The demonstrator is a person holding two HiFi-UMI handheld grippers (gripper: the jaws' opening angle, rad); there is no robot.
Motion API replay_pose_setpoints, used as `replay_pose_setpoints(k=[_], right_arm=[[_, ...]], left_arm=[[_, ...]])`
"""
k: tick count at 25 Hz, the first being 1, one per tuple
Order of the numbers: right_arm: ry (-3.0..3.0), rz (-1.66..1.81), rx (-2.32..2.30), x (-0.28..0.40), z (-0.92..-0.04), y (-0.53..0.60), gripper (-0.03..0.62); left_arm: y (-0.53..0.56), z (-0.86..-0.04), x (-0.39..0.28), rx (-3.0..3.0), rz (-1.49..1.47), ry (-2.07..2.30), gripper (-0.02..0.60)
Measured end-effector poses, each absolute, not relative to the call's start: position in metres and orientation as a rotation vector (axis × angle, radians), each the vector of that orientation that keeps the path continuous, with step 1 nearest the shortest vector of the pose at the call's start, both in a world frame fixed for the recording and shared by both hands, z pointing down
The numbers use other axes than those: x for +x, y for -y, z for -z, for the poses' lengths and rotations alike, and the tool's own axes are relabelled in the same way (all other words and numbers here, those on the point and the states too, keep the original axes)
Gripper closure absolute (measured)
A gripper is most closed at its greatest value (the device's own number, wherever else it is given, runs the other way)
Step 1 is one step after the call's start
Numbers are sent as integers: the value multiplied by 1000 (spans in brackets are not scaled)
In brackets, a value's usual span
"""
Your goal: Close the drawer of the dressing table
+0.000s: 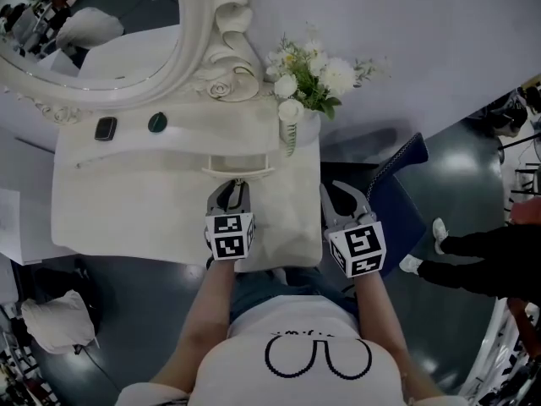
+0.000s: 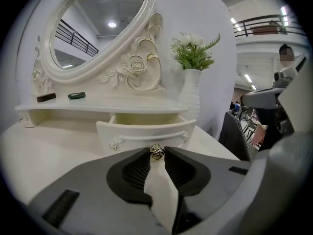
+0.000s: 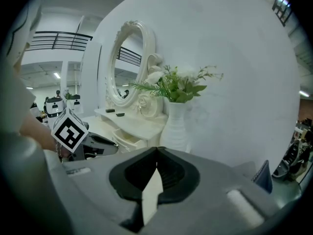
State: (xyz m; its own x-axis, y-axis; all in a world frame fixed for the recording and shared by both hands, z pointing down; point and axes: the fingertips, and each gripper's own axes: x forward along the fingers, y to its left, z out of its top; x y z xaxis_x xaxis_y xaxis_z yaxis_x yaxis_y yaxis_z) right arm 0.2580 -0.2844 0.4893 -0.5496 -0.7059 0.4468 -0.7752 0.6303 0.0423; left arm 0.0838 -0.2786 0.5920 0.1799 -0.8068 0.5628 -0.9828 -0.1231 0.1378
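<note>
The white dressing table [image 1: 127, 201] has a small drawer [image 2: 146, 131] under its raised shelf, and the drawer stands pulled out, its inside showing. At the middle of the drawer front sits a small metal knob [image 2: 157, 152]. My left gripper [image 2: 157, 150] is shut on that knob, one jaw tip on each side. In the head view the left gripper [image 1: 236, 184] reaches the drawer front [image 1: 238, 169] from the table's near edge. My right gripper [image 1: 342, 194] hangs past the table's right edge, and in its own view the right gripper [image 3: 156, 151] is shut on nothing.
An oval mirror [image 1: 101, 32] in a carved white frame stands at the back. A white vase of flowers [image 1: 292, 117] sits at the table's right rear corner. Two small dark items [image 1: 106, 128] lie on the shelf. A dark chair [image 1: 397, 176] and a person's legs [image 1: 482, 260] are to the right.
</note>
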Motion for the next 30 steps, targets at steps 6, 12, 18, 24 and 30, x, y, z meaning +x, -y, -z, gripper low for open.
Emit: replay_pose_setpoints(k=[6,12,18,24,30], right_arm=[[2422,-220,1179,260,-489,289,594],[2409,-227,1174,261,-491,293,594],[2392,-245,1194,266,-493,293,594],[2381,-255,1204,267,-496,290,594],[2375,-257,1226,271,-493,285,594]], left_arm=[[293,-593,84,1980,-484,1671,489],[307,-595,85,1984,-482,1663,491],[318,-595,84,1990,-483,1652,492],[329,-597,82,1997,-499,1647,492],[339,-594,80,2004,-516,1648,492]])
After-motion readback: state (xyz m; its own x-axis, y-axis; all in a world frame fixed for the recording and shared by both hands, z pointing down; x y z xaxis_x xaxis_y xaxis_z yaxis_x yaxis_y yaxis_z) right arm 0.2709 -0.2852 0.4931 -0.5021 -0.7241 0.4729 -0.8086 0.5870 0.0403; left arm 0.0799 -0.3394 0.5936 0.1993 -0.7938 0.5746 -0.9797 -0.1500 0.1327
